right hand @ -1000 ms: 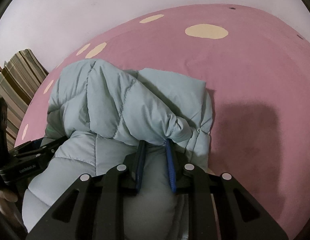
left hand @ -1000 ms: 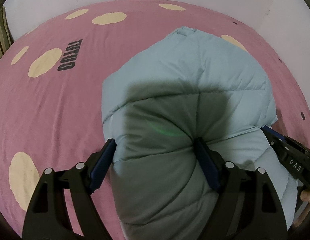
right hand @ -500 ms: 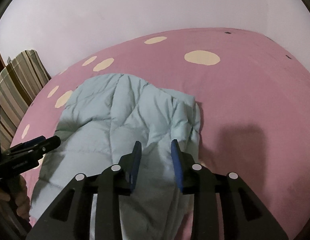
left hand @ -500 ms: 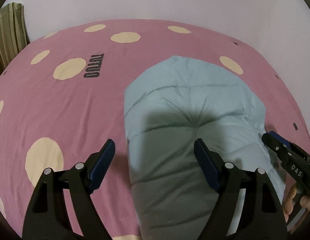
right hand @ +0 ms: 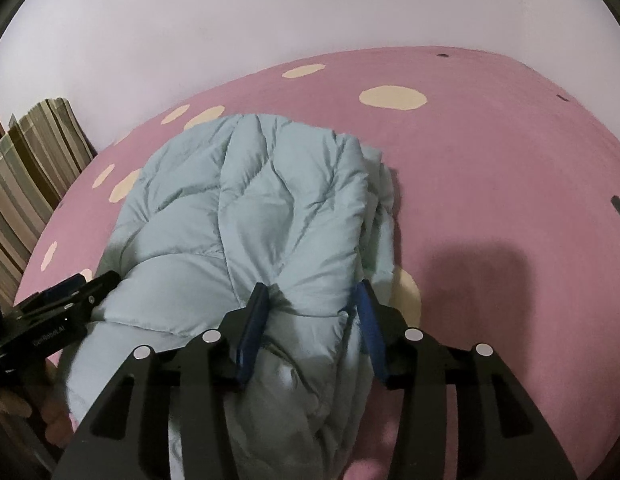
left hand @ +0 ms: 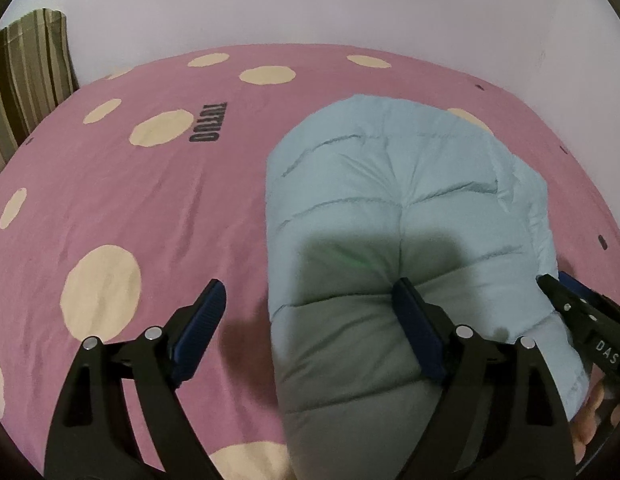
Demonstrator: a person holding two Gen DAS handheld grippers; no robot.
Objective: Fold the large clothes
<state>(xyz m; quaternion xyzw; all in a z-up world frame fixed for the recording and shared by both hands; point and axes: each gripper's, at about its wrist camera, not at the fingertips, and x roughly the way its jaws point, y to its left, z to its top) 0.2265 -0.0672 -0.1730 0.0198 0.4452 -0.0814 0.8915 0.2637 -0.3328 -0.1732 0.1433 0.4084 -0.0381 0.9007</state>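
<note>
A light blue quilted puffer jacket (left hand: 390, 208) lies folded on the pink bed; it also shows in the right wrist view (right hand: 245, 216). My left gripper (left hand: 310, 312) is open and empty, its right finger over the jacket's near left part, its left finger over the bedsheet. My right gripper (right hand: 312, 312) is open and hovers over the jacket's near right edge, holding nothing. The right gripper also shows at the right edge of the left wrist view (left hand: 586, 320). The left gripper shows at the left edge of the right wrist view (right hand: 57, 312).
The pink bedsheet (left hand: 129, 200) has cream dots and a dark printed word (left hand: 203, 122). A striped cushion (left hand: 25, 76) stands at the far left against the white wall (right hand: 269, 20). It also shows in the right wrist view (right hand: 29, 168).
My right gripper let go of the jacket and opened wider. Both grippers have pulled back, and the jacket now lies flat on the bed.
</note>
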